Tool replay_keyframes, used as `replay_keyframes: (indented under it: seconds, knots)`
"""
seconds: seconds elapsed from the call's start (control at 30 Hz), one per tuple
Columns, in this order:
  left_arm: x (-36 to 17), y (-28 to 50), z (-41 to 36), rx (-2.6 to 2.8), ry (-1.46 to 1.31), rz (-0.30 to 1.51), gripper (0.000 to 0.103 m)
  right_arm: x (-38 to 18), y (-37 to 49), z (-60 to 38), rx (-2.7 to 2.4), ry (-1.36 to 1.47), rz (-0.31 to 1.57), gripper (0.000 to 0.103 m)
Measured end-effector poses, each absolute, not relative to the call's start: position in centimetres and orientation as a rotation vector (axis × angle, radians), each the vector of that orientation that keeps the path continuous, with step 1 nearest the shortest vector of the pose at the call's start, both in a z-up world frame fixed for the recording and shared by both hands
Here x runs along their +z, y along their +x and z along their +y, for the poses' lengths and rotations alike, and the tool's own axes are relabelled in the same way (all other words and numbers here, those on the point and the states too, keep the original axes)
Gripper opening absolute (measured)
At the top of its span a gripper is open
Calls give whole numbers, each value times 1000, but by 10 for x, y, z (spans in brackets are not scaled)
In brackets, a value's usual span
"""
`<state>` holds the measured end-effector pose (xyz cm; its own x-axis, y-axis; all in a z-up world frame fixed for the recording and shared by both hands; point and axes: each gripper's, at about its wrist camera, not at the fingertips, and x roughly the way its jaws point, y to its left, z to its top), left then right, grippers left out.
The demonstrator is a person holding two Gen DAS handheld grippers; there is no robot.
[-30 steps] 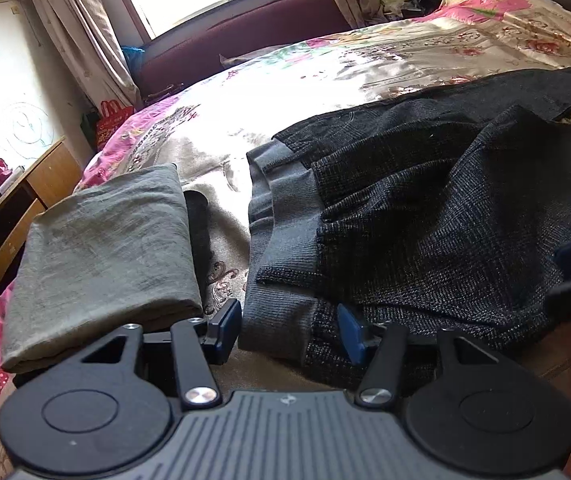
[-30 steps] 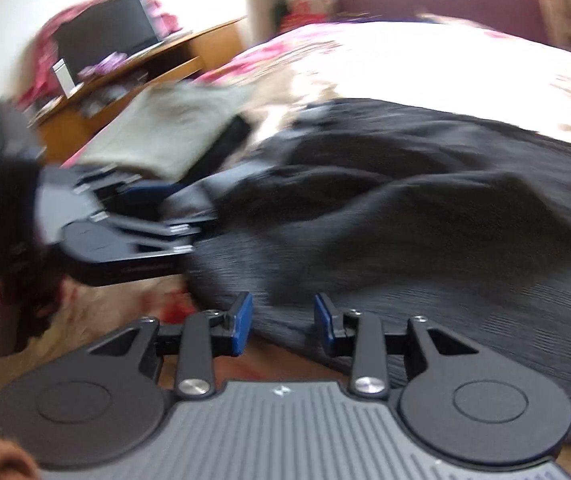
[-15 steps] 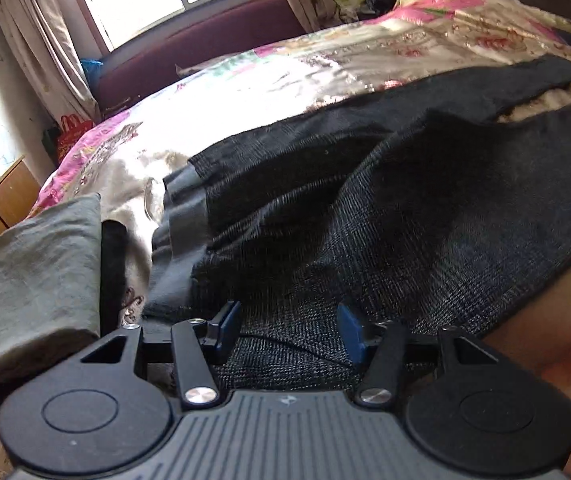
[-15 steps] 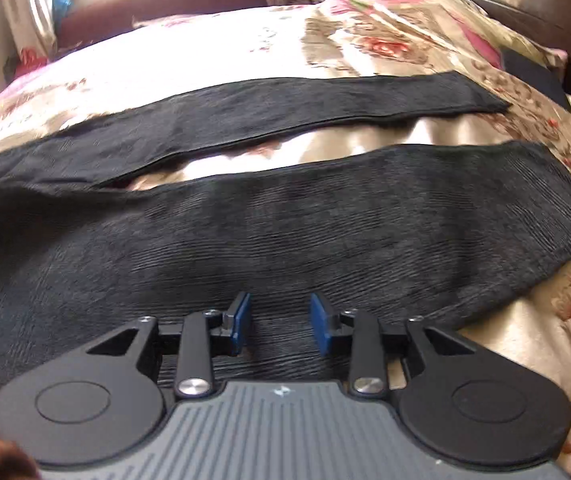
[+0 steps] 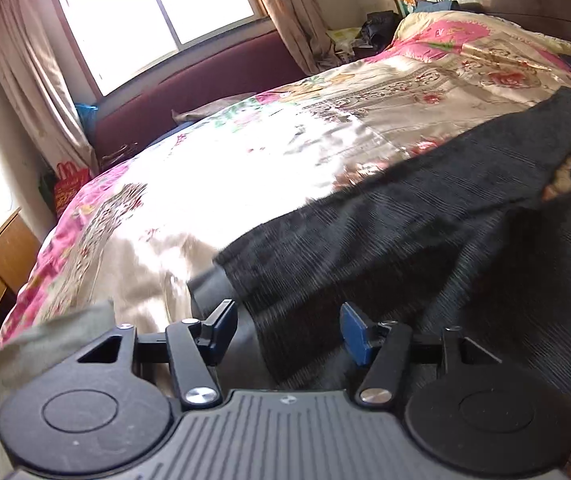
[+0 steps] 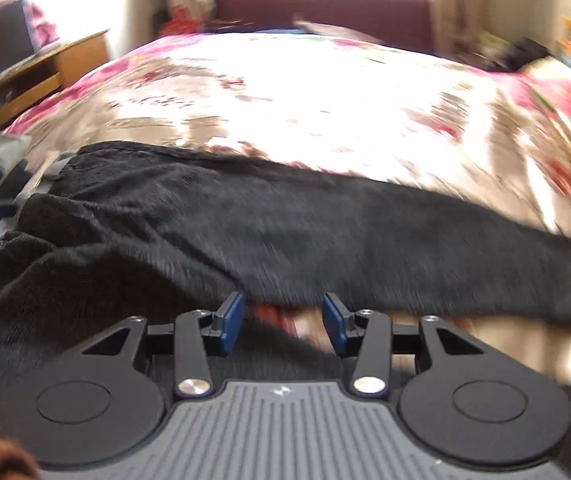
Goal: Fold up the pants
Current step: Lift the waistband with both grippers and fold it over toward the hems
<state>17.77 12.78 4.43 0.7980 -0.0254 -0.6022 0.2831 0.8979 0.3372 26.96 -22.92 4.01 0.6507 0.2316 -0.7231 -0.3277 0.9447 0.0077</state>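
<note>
Garment: the dark pants (image 5: 425,240) lie on the floral bedspread (image 5: 245,168), grey waistband (image 5: 209,284) toward the left gripper, legs running away to the right; one leg is draped over the other.
Left gripper: the left gripper (image 5: 287,330) hangs low over the waistband end with its blue pads (image 5: 351,332) spread and no cloth between them.
Right gripper: the right gripper (image 6: 281,318) sits at the near edge of the upper leg, jaws apart; motion blur makes it hard to tell whether the pad tips touch the fabric, but nothing appears pinched.
Bystanders: a folded grey-green cloth (image 5: 45,344) lies just beside the waistband; a wooden desk (image 6: 41,76) stands off the bed.
Stage: apparently early, the legs being laid one on the other before any crosswise fold.
Technique: each gripper should bite both layers at an edge, not the top layer alone; the two should lift together and keep the cloth taut, so the leg lands with hems and seams matched rather than bunched.
</note>
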Motion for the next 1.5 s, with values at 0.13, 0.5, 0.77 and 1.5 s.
replay_keyframes:
  seconds: [0.13, 0.5, 0.77, 1.5]
  knots:
    - [41, 238, 141, -176, 480, 643, 72, 39, 346, -200, 442, -292, 806, 47]
    - [15, 337, 183, -251, 413, 808, 72, 6, 465, -150, 628, -455, 1026, 48]
    - [8, 365, 190, -359, 427, 953, 80, 3, 498, -155, 744, -470, 1120, 59]
    - [36, 346, 173, -413, 605, 932, 27, 51, 468, -143, 668, -570, 1094, 2]
